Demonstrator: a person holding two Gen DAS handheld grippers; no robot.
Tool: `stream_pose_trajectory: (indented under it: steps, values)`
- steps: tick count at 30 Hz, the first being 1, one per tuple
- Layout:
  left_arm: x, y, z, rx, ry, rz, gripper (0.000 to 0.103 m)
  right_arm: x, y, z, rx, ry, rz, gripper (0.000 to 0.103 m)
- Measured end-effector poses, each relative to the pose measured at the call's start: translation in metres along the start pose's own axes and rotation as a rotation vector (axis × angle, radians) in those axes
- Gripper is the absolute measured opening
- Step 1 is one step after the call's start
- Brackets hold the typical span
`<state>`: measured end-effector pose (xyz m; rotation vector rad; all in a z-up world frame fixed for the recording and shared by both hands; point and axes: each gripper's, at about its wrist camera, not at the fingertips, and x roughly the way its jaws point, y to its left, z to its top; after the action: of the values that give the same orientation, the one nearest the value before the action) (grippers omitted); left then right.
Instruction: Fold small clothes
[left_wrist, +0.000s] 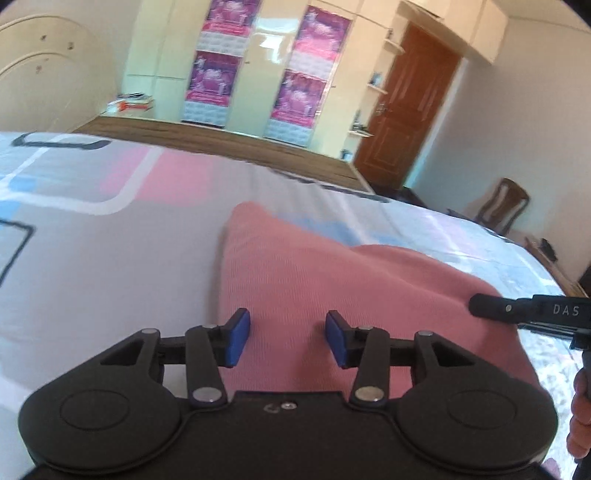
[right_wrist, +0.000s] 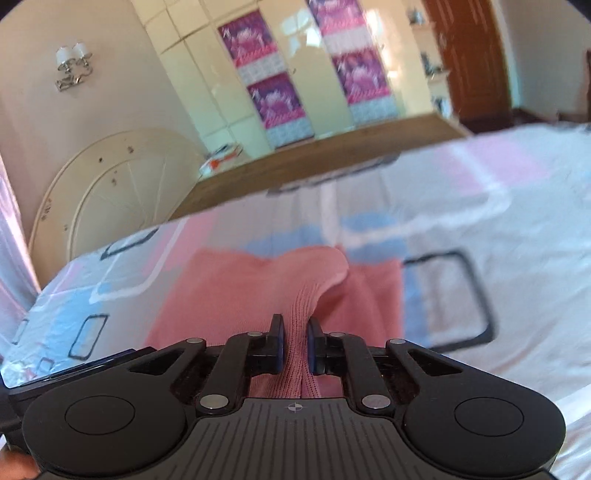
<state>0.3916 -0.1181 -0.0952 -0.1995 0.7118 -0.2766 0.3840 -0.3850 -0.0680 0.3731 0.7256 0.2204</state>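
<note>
Bed (left_wrist: 110, 258) with a patterned sheet: pink, blue and white blocks, dark outlined rectangles. Wooden footboard (left_wrist: 221, 140) along its far edge. Beyond that, a cream wardrobe (left_wrist: 258, 55) carrying purple-pink posters (left_wrist: 317, 48). Brown door (left_wrist: 410, 107) far right, small wall shelves (left_wrist: 376, 86) beside it. Wooden chair (left_wrist: 506, 206) right. Arched cream headboard (right_wrist: 110, 184) far left, twin wall lamp (right_wrist: 74, 66) above it.

both wrist views look down close, sharing pink cloth (left_wrist: 332, 280) and bed (left_wrist: 92, 240).
</note>
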Motion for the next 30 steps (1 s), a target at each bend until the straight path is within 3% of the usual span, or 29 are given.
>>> stream_pose_trajectory:
  steps: [3, 8, 14, 24, 27, 30]
  values:
    - [0.014, -0.012, -0.008, 0.04, 0.021, -0.016, 0.05, -0.008, -0.009, -0.005, -0.019, -0.005, -0.065, 0.011]
    - [0.024, -0.022, -0.019, 0.143, 0.024, 0.022, 0.051, 0.018, -0.031, -0.028, 0.081, 0.102, -0.096, 0.012]
    - [0.017, -0.015, -0.018, 0.139, 0.04, 0.0, 0.051, -0.014, -0.031, -0.027, 0.1, 0.069, -0.078, 0.016]
    - [0.023, -0.017, -0.013, 0.143, 0.058, 0.0, 0.051, -0.058, -0.018, -0.057, 0.108, 0.12, -0.039, 0.025]
    - [0.024, -0.018, -0.012, 0.143, 0.063, 0.006, 0.052, -0.059, -0.017, -0.066, 0.129, 0.151, -0.015, 0.025]
    - [0.025, -0.022, -0.011, 0.15, 0.066, 0.019, 0.054, -0.056, -0.014, -0.071, 0.096, 0.184, -0.045, 0.024]
